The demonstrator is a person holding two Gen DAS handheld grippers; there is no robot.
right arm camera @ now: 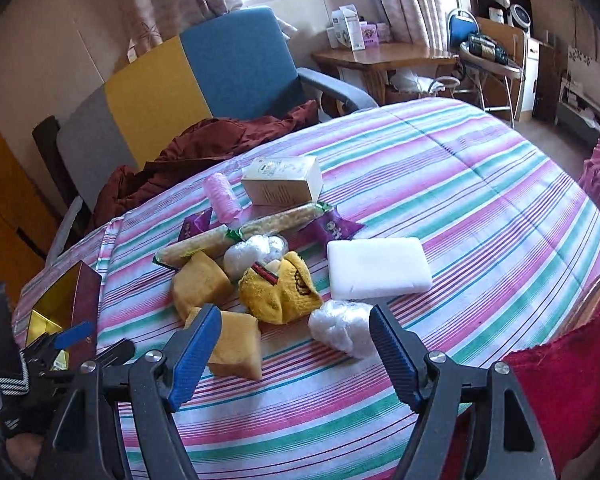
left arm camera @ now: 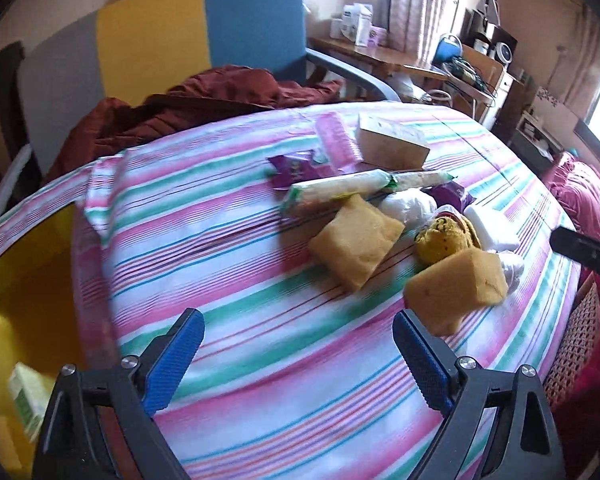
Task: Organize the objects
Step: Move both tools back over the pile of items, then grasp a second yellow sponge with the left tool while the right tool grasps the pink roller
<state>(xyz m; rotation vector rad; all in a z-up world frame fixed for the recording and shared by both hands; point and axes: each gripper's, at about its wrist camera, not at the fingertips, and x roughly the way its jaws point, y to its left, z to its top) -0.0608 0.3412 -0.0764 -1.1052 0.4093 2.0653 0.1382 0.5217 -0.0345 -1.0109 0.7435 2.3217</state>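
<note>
A pile of objects lies on the striped tablecloth (right arm camera: 480,200): two yellow sponges (right arm camera: 202,284) (right arm camera: 236,344), a yellow sock bundle (right arm camera: 280,292), a white soap-like block (right arm camera: 378,268), clear plastic bundles (right arm camera: 342,330), two long wrapped sticks (right arm camera: 236,232), purple packets (right arm camera: 330,230), a pink roll (right arm camera: 220,196) and a cream box (right arm camera: 284,184). My right gripper (right arm camera: 294,346) is open and empty, just short of the near sponge and plastic bundle. My left gripper (left arm camera: 298,354) is open and empty over bare cloth, left of the pile (left arm camera: 356,240); it also shows in the right wrist view (right arm camera: 74,338).
An open maroon box with a gold inside (right arm camera: 66,304) stands at the table's left edge. A grey, yellow and blue sofa (right arm camera: 188,80) with dark red cloth (right arm camera: 204,140) lies behind. A wooden side table (right arm camera: 384,58) with cartons stands by the window.
</note>
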